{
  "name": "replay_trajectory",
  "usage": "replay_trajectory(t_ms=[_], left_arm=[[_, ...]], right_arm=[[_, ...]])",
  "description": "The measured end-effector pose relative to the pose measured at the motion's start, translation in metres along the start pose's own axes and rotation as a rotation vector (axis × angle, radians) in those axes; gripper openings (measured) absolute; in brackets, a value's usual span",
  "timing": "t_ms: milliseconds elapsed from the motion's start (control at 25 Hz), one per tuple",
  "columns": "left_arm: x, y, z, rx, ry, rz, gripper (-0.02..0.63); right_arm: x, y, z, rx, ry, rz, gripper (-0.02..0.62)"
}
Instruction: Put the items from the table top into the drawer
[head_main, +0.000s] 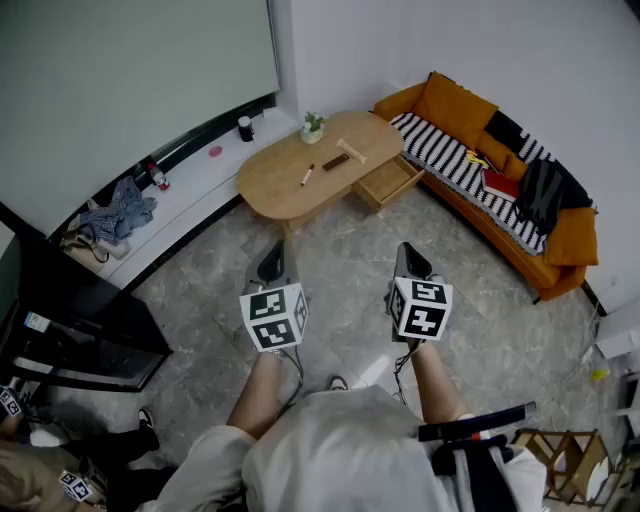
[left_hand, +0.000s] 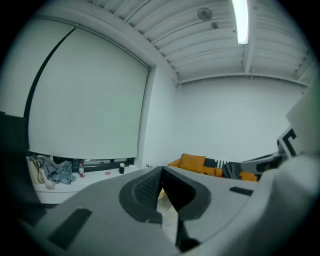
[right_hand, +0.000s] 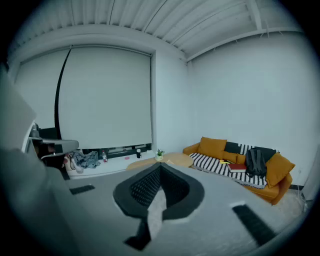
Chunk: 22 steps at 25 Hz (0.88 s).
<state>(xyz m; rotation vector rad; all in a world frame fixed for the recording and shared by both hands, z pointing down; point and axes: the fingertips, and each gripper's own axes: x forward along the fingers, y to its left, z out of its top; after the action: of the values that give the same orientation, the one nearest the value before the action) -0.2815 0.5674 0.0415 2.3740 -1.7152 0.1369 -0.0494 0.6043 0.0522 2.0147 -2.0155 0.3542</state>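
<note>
Head view: the bench (head_main: 275, 182), an oval wooden one, stands well ahead across the floor (head_main: 330, 250), and its drawer (head_main: 388, 182) is pulled open on the sofa (head_main: 470, 150) side; on the top lie a pen (head_main: 308, 175), a dark bar (head_main: 336, 161) and a pale wooden piece (head_main: 350, 150), with a small plant pot (head_main: 313, 126) at the far edge; the left tool (head_main: 272, 264) and right tool (head_main: 410, 262) are held out side by side, well apart from all of it.

Left gripper view: the jaws meet at their tips with nothing between them, so this tool is closed and empty; the bench is hidden behind them.

Right gripper view: the jaws are likewise pressed together on nothing; the bench top and the plant pot show just above them, far off.

All three items look light and stiff; the pen is probably round and may roll, so a pinch across the middle of its barrel seems best; the bar lies low and flat, so its long edges look like the place to take hold; the wooden piece is too small to judge further.
</note>
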Motion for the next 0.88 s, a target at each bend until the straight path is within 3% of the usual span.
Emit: replay_trajectory(t_ms=[560,880], left_arm=[[0.005,-0.001,-0.007,-0.012,0.019,-0.018,0.009],[0.05,-0.026,-0.013,-0.001,0.041,-0.06,0.01]], right_arm=[[0.003,0.001,-0.004,0.002,0.009,-0.011,-0.008],[0.034,-0.026,-0.014,0.009,0.053,-0.008,-0.008]])
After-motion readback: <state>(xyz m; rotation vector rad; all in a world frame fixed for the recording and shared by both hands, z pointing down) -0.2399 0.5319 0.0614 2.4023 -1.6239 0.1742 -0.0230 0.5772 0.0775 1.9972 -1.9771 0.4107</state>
